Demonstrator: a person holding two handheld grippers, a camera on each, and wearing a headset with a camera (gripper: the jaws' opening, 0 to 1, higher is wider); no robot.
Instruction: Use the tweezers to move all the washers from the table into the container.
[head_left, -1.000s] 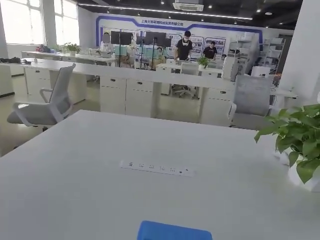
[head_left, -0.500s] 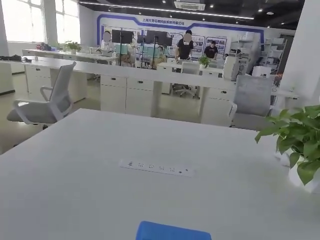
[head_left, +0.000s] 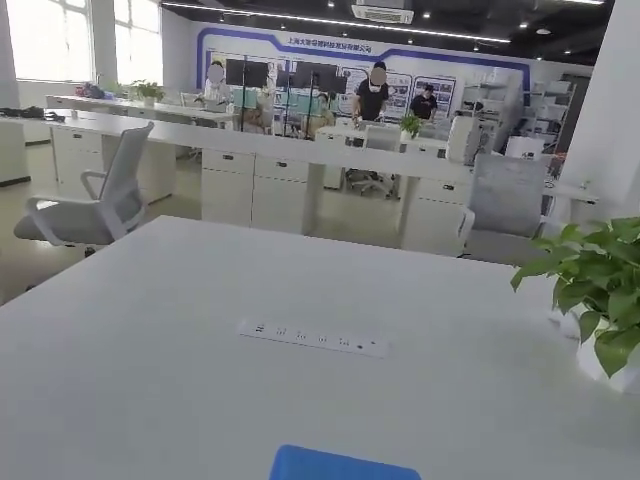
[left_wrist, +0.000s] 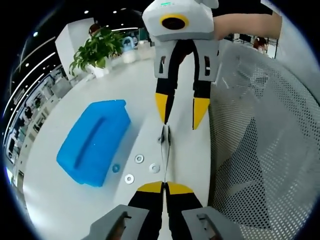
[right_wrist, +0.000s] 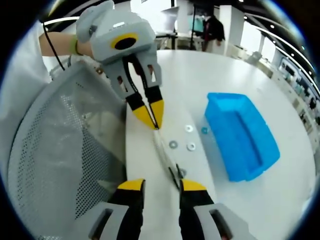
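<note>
In the head view, a grey office chair (head_left: 85, 210) stands at the upper left, beyond the white workbench (head_left: 150, 380). A flat white power strip (head_left: 315, 339) lies at the middle of the bench. The top edge of a blue plastic container (head_left: 345, 463) shows at the bottom centre. A green leafy potted plant (head_left: 600, 290) sits at the right edge.

In the left gripper view, the blue plastic container lies left of centre on the bench. Just right of it are a small blue round piece (left_wrist: 116, 168) and three flat silver metal washers (left_wrist: 139, 159). They lie loose on the bench, outside the container and apart from one another. Right of the washers, thin metal tweezers (left_wrist: 165, 150) lie along the middle of the frame. The left gripper (left_wrist: 165, 189), at the bottom centre, has its yellow-tipped jaws pressed together on the near end of the tweezers. The right gripper (left_wrist: 181, 117) comes in from the top centre with its jaws spread. The far end of the tweezers lies close by one tip; contact cannot be told. A grey perforated mesh panel (left_wrist: 260, 150) takes up the right side.

In the right gripper view, the mesh panel is at the left and the left gripper, at the upper left, is clamped on the tweezers' tip. The tweezers slant down to the gap between the right gripper's parted jaws at the bottom centre. The washers lie right of the tweezers, and the container is farther right.
</note>
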